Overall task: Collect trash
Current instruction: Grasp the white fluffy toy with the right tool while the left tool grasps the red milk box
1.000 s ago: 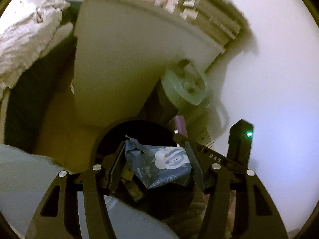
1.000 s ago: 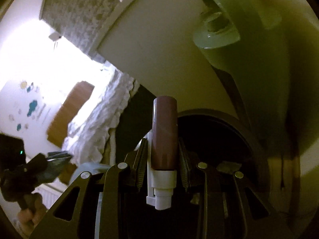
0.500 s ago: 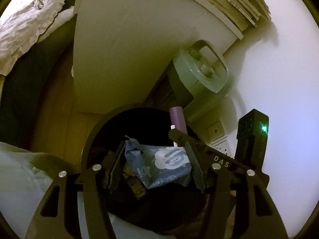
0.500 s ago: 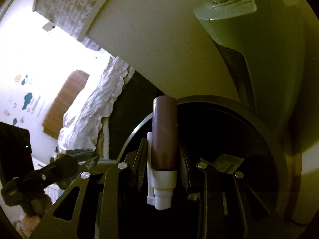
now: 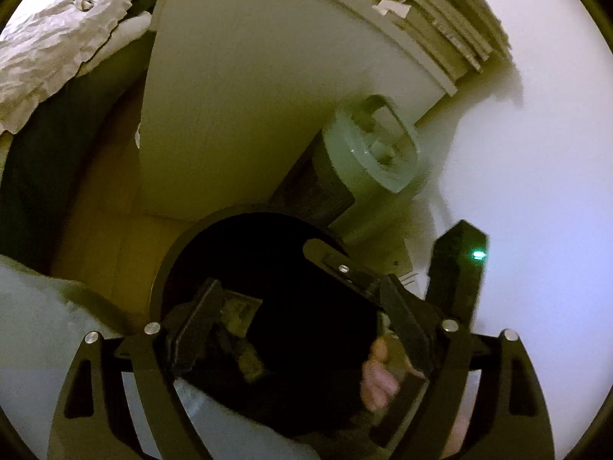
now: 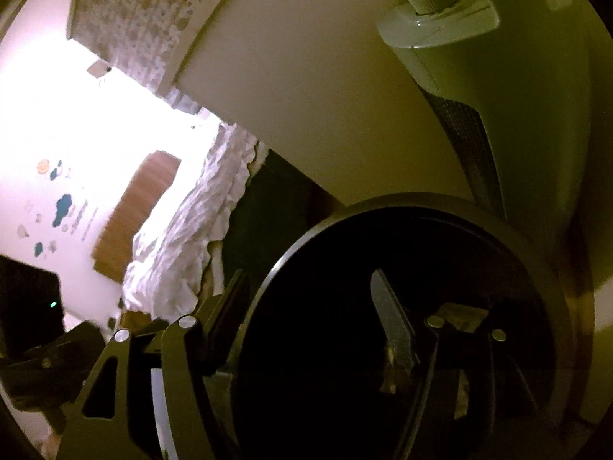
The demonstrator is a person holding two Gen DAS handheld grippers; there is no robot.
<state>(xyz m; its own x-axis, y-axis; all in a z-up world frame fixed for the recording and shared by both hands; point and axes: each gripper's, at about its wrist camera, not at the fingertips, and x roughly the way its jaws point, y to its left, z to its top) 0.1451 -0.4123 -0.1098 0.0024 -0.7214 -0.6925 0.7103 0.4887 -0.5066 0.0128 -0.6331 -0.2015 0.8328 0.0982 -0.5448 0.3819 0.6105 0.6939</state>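
No legible text, label, brand or number on anything in either view.

Pale heater (image 5: 369, 161) beside white cabinet (image 5: 237, 107), rumpled bedding (image 6: 191, 230).

We saw two dim, yellow-tinted fisheye views with black corners and bent straight lines. The bin (image 5: 245, 268) mouth was near black, hiding its contents. The white wall (image 5: 536, 153) glowed bluish, with soft shadows, and books (image 5: 440, 27) blurred. In the right view the far wall (image 6: 69, 122) blew out into white glare, bedding (image 6: 191, 230) washed pale
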